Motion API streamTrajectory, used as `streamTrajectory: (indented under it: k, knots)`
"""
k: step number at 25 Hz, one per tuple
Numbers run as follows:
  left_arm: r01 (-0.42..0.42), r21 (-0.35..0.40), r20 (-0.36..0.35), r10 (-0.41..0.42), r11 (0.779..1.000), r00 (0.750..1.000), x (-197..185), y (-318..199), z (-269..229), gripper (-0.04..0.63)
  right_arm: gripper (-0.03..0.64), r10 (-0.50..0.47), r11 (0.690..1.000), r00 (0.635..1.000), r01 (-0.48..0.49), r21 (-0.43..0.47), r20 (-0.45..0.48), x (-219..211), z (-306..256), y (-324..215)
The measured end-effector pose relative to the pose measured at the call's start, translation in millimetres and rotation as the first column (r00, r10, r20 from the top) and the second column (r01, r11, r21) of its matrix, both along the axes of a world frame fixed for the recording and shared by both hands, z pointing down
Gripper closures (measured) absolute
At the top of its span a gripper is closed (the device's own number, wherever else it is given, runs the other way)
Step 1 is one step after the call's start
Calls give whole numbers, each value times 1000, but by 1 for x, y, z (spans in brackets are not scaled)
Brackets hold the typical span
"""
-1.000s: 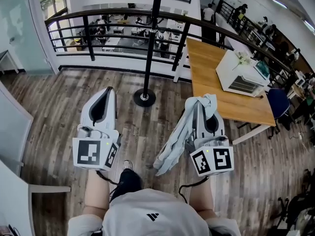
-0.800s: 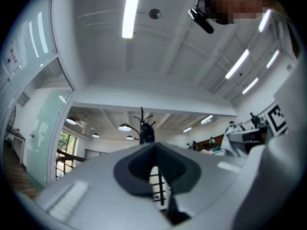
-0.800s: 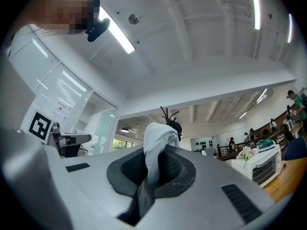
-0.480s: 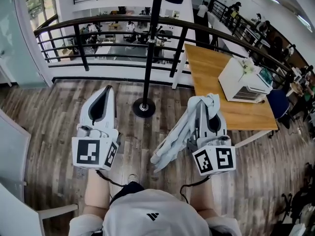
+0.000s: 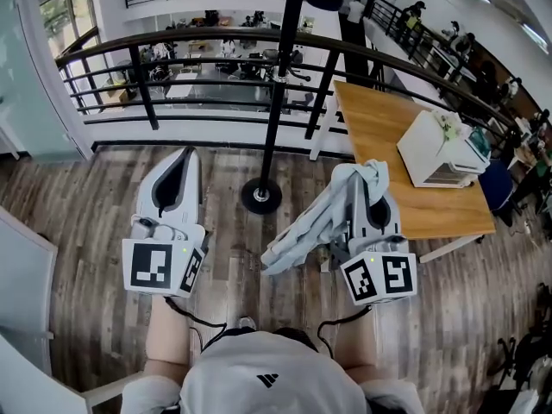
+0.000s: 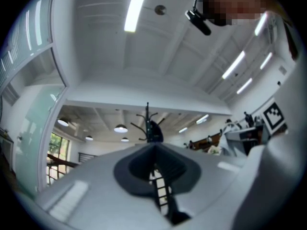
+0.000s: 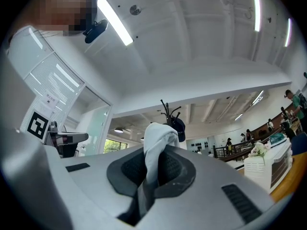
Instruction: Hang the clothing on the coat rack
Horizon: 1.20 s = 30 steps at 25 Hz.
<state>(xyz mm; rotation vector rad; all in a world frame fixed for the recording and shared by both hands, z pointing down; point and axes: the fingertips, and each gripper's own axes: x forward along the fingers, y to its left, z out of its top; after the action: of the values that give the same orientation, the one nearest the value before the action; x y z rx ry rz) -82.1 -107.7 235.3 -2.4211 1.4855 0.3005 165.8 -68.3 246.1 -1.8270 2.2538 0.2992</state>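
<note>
Right gripper (image 7: pixel 152 178): jaws clamped on a fold of the pale garment (image 5: pixel 306 231). A bunch pokes up past the tips and the rest drapes off its left side, clear of the floor (image 5: pixel 103 197). My guess is it's pinched near one edge so the loose part hangs free to go over a hook.

Left gripper (image 6: pixel 156 186): jaws together, nothing in them. It's level with the right one, probably kept free to guide the cloth.

Coat rack (image 5: pixel 278 102) is straight ahead, its pole between the two grippers and its base by the railing (image 5: pixel 172 46). Its hooks (image 7: pixel 169 110) sit high up, and a dark item (image 7: pixel 178 126) is already on one.

I'd call this the approach, nothing hung yet. Next is a lift to a free hook. Risk: the tail snags the pole.
</note>
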Motion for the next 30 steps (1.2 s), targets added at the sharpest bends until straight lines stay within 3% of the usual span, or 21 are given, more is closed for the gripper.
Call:
streamTrajectory:
  k: [7,13,19,30]
  knots:
    - [28,-30,-24,-29,999,999,11,37,10,588,607,-10,1000,1000,10,-13,-11,18,1,36]
    - [34,-62,-32,-36,997,999,11,30,24,588,607,-24,999,1000,24,-28,-8,18,4,25]
    - [70,-60,-29,-72,996,997,2,56,21,588,607,-55,998,999,54,-16,-2,13,-1,45]
    - [97,-28,-23,-97,995,995,16,-9,26,588,607,-88,996,996,88,16,-3,24,6,-25]
